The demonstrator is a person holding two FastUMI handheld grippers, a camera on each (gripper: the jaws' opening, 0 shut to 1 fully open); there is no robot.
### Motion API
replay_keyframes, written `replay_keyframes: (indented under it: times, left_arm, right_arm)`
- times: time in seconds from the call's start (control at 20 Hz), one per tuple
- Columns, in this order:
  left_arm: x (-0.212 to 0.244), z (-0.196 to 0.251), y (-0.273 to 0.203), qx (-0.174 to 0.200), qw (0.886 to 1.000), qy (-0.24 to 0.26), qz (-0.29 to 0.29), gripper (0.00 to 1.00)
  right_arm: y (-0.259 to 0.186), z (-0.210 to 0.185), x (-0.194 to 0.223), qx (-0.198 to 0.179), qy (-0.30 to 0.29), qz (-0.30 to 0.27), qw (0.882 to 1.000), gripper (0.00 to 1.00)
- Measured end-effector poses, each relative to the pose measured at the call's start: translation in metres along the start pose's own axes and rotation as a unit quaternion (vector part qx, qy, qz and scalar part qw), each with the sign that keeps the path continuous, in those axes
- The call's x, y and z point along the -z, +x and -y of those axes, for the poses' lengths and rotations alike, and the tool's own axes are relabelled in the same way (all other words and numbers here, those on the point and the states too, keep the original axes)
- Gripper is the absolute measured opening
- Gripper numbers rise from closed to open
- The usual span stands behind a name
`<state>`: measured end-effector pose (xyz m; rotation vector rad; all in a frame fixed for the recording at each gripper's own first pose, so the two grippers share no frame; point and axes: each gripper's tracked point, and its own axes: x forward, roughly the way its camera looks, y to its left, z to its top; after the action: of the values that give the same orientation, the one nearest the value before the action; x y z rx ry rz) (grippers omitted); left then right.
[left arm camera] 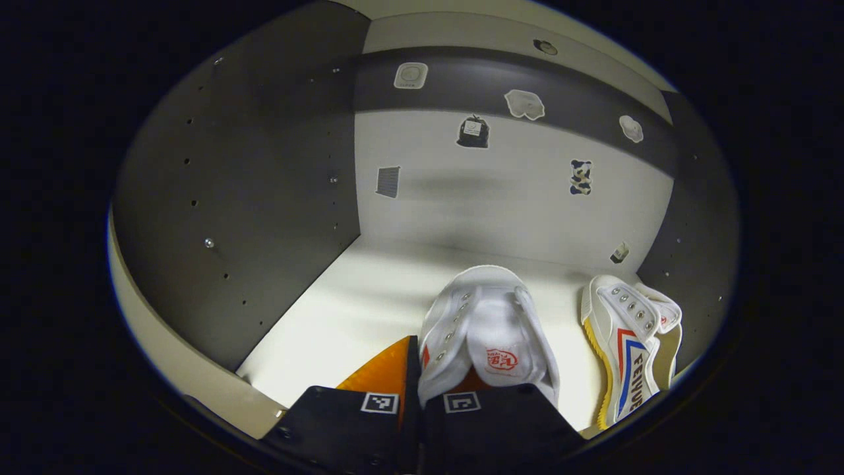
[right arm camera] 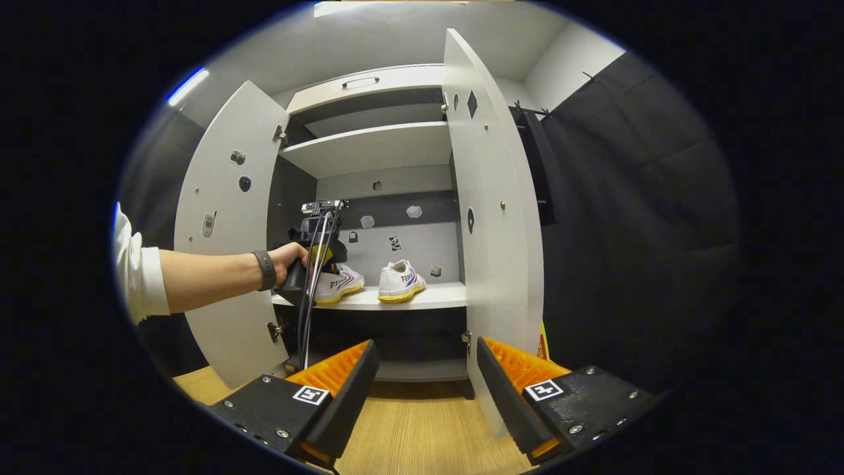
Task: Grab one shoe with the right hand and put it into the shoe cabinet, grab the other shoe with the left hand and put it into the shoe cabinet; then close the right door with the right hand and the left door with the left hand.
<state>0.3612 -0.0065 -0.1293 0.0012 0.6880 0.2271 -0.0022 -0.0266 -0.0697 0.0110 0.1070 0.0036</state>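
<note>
Fingers of the left gripper (left arm camera: 414, 389) sat close together at the bottom of the left gripper view, pinching the back edge of a white shoe (left arm camera: 486, 333). That shoe rested on the pale shelf (left arm camera: 343, 310) inside the shoe cabinet (left arm camera: 237, 198). Just to its right, leaning near the dark side wall, was the other shoe (left arm camera: 626, 343), already put away. Small stickers dotted the back wall behind them.

From the right gripper view, the right gripper (right arm camera: 422, 376) waited low in front of the cabinet with its fingers spread wide and nothing between them. Farther off, a hand (right arm camera: 290, 257) held the left gripper at the shelf, and both shoes stood side by side there. The left door (right arm camera: 227, 224) and the right door (right arm camera: 491, 218) were both swung open.

It looked like the second shoe was being set down. Next, the left gripper should let go and pull back out. Then the right door needs a push shut, and the left door after it.
</note>
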Motion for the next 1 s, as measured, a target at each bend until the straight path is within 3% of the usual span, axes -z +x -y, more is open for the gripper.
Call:
replay_keyframes:
  times: [0.3,0.35,0.4,0.5,0.55,0.65,0.7,0.9,1.0]
  left_arm:
    - [-0.007,0.004,-0.012,0.028,0.999,-0.010,0.010,0.33]
    - [-0.006,0.003,-0.017,0.030,0.999,-0.012,0.008,0.43]
    - [-0.007,0.003,-0.022,0.036,0.999,-0.016,0.010,0.43]
    - [-0.010,0.007,-0.037,0.060,0.998,-0.014,0.017,0.55]
    - [-0.012,0.007,-0.045,0.068,0.997,-0.006,0.024,0.46]
    - [-0.013,0.010,-0.066,0.085,0.996,-0.001,0.037,0.55]
    - [-0.016,0.009,-0.076,0.091,0.995,0.003,0.050,0.47]
    - [-0.027,0.000,-0.134,0.107,0.987,0.015,0.118,0.58]
    - [-0.029,-0.008,-0.166,0.113,0.982,0.014,0.153,0.71]
  right_arm:
    - [-0.002,0.003,-0.003,0.000,0.006,0.004,1.000,0.92]
    - [-0.003,0.003,-0.004,0.000,0.007,0.005,1.000,0.92]
    - [-0.003,0.003,-0.004,0.000,0.008,0.005,1.000,0.92]
    - [-0.003,0.000,-0.004,-0.003,0.010,0.006,1.000,0.92]
    - [-0.005,-0.002,-0.004,-0.006,0.013,0.006,1.000,0.92]
    - [-0.005,-0.005,-0.004,-0.011,0.018,0.006,1.000,0.92]
    - [-0.005,-0.007,-0.003,-0.013,0.019,0.004,1.000,0.92]
    - [-0.007,-0.013,-0.004,-0.022,0.024,0.004,0.999,0.92]
    - [-0.007,-0.015,-0.006,-0.025,0.024,0.006,0.999,0.92]
